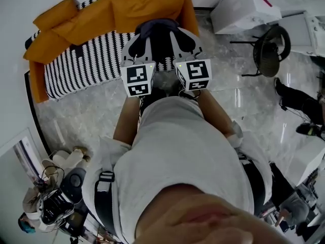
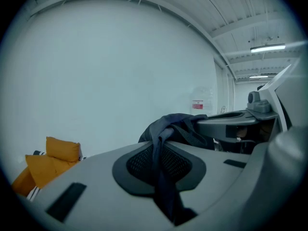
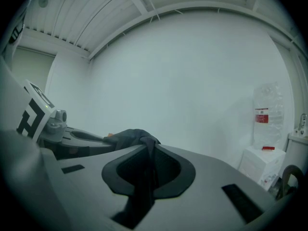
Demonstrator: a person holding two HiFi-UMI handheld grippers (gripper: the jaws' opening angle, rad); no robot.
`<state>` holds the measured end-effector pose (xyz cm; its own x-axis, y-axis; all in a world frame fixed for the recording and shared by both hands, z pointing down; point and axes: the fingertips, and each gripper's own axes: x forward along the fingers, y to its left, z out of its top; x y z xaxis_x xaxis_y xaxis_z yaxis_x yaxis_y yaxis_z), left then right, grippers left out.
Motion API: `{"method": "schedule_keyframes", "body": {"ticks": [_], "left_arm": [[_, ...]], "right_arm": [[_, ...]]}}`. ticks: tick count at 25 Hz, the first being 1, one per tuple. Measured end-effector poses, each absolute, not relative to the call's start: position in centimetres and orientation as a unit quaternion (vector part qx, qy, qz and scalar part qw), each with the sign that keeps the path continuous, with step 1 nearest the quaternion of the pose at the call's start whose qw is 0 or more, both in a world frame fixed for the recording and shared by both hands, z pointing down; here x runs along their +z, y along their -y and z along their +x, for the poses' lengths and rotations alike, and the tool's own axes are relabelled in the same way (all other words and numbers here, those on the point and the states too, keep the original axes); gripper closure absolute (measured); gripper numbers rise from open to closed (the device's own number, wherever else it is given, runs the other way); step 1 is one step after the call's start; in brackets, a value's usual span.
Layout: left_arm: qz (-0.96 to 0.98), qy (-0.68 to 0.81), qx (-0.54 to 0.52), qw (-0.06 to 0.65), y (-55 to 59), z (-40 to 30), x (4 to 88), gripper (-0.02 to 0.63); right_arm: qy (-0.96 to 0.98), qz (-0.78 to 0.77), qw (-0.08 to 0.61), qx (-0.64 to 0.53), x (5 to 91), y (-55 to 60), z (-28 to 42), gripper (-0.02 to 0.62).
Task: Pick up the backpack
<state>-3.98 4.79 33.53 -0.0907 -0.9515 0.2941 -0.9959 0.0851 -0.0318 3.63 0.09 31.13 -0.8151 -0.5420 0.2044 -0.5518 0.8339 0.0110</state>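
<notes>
The dark backpack (image 1: 158, 33) hangs between my two grippers, in front of the sofa. In the head view my left gripper (image 1: 134, 43) grips its left side and my right gripper (image 1: 185, 40) its right side. In the left gripper view the left gripper (image 2: 161, 174) is shut on a dark backpack strap (image 2: 162, 186), and bunched fabric (image 2: 175, 126) rises beyond the jaws. In the right gripper view the right gripper (image 3: 144, 174) is likewise shut on a dark strap (image 3: 143, 189) that leads to the bag's folds (image 3: 127, 137). The bag's lower part is hidden behind the marker cubes.
A sofa (image 1: 86, 65) with a black-and-white striped cover and orange cushions (image 1: 101, 14) stands just behind the bag. White boxes (image 1: 244, 6) and a black round chair (image 1: 271, 47) are at the right, with another person's legs (image 1: 294, 98). Camera gear (image 1: 56, 202) lies at lower left.
</notes>
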Motion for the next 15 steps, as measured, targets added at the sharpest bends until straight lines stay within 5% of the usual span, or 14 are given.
{"method": "schedule_keyframes", "body": {"ticks": [15], "left_arm": [[0.650, 0.746, 0.099, 0.102, -5.4, -3.2, 33.3, 0.557]], "right_arm": [[0.958, 0.269, 0.094, 0.027, 30.9, -1.0, 4.9, 0.534]]}}
